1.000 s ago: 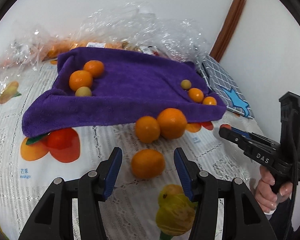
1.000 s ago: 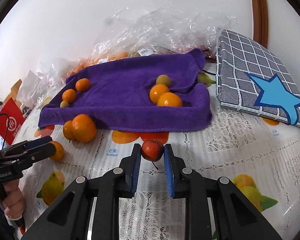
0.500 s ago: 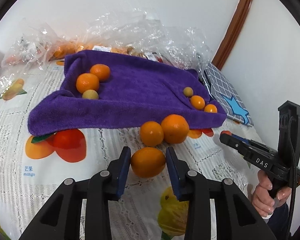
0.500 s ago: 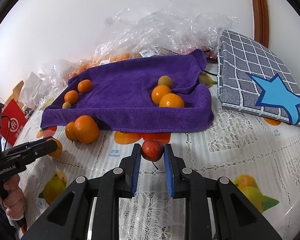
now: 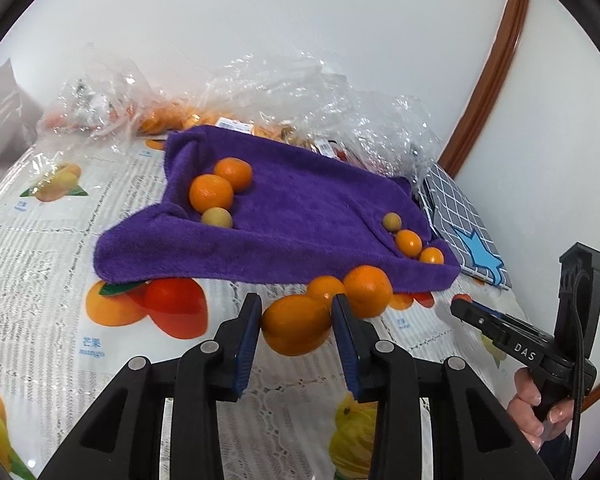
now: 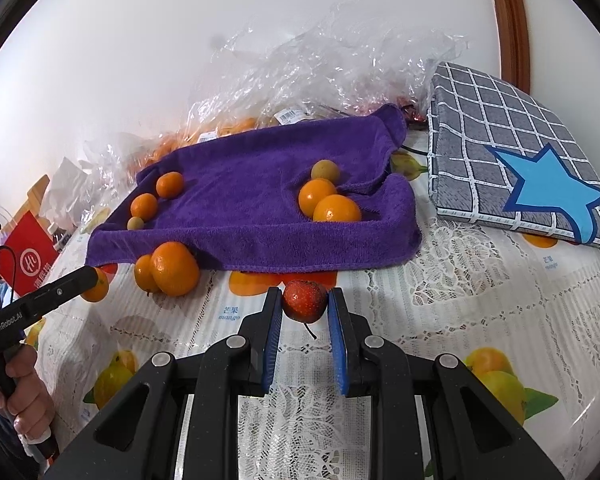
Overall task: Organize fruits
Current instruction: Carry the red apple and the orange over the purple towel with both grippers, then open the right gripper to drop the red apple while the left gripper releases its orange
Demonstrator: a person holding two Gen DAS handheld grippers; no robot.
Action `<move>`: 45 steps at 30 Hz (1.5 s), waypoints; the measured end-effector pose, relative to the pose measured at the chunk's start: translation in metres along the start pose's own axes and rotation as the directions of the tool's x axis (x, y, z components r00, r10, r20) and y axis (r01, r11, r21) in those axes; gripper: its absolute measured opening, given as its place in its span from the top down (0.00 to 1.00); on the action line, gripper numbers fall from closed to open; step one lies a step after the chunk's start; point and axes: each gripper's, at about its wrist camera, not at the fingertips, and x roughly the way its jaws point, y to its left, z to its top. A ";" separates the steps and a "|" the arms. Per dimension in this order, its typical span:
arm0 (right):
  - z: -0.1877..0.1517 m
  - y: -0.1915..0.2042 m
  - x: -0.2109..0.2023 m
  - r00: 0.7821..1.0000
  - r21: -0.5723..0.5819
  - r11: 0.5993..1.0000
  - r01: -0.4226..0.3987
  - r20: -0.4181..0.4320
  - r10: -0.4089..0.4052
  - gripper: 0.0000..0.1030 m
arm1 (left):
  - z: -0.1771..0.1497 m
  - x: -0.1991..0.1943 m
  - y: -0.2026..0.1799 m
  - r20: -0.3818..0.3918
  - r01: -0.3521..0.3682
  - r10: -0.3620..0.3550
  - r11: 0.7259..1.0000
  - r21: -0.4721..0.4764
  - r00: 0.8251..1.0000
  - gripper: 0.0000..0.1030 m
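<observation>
My left gripper point(image 5: 296, 324) is shut on an orange point(image 5: 296, 325) and holds it above the tablecloth. My right gripper point(image 6: 304, 306) is shut on a small red fruit point(image 6: 305, 300) with a stem, just in front of the purple towel point(image 6: 252, 184). The towel point(image 5: 300, 208) carries two oranges point(image 5: 211, 193) and a small yellow-green fruit point(image 5: 217, 217) at its left, and three small fruits point(image 5: 409, 242) at its right. Two loose oranges point(image 5: 367, 290) lie at the towel's front edge; they also show in the right wrist view point(image 6: 174, 267).
Clear plastic bags point(image 5: 260, 92) with more fruit lie behind the towel against the wall. A grey checked cushion with a blue star point(image 6: 516, 164) lies right of the towel. A red box point(image 6: 30, 258) stands at the far left. The tablecloth point(image 5: 40, 264) has printed fruit pictures.
My left gripper moved forward around the loose orange, closed on it and lifted it toward the towel. My right gripper stayed shut on the red fruit and barely moved.
</observation>
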 end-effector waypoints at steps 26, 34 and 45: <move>0.073 0.027 0.049 0.996 -0.113 0.990 -0.086 -0.007 0.086 0.78 | 0.088 0.054 0.007 0.080 -0.100 0.102 0.995 -0.024 0.992 0.67; 0.067 0.039 0.066 0.997 -0.166 0.984 -0.067 -0.033 0.062 0.78 | 0.082 0.084 0.014 0.052 -0.074 0.076 0.997 -0.038 0.996 0.67; 0.065 0.043 0.075 0.997 -0.179 0.982 -0.059 -0.061 0.048 0.78 | 0.077 0.094 0.005 0.024 -0.064 0.064 0.998 0.002 0.998 0.66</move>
